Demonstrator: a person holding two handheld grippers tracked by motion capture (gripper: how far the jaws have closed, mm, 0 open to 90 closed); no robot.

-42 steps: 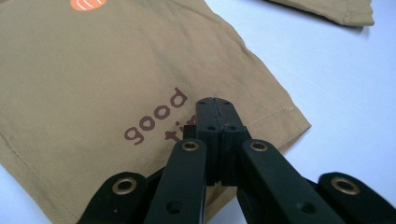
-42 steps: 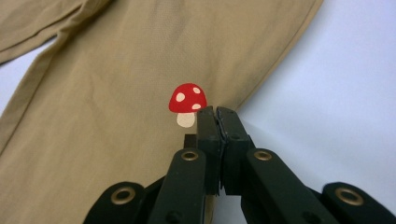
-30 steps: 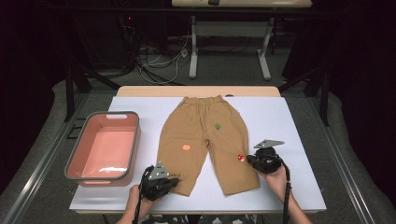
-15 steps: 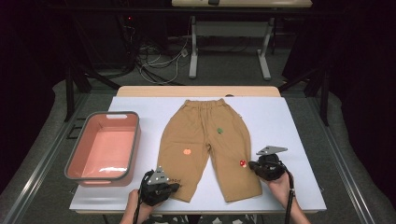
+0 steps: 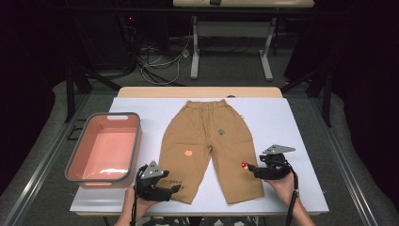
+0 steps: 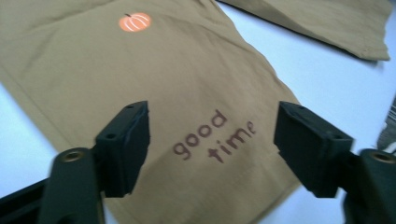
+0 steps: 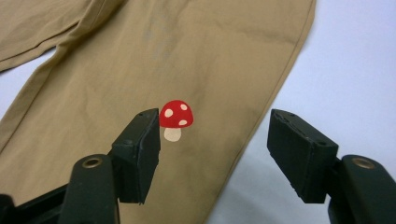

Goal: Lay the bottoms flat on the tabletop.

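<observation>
trousers (image 5: 207,141) lie flat beside an empty pink tub (image 5: 75,160); both hand-held grippers' jaws just opened, holding nothing.

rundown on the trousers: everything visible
The trousers are tan, woven-looking cloth, spread flat on the white table, gathered waistband at the far side, legs apart toward the person. Prints: a green patch, an orange pumpkin, a red mushroom and "good time" near one hem. Light creases. The left gripper and right gripper hang open over the legs, jaws just opened, nothing pinched.
</observation>
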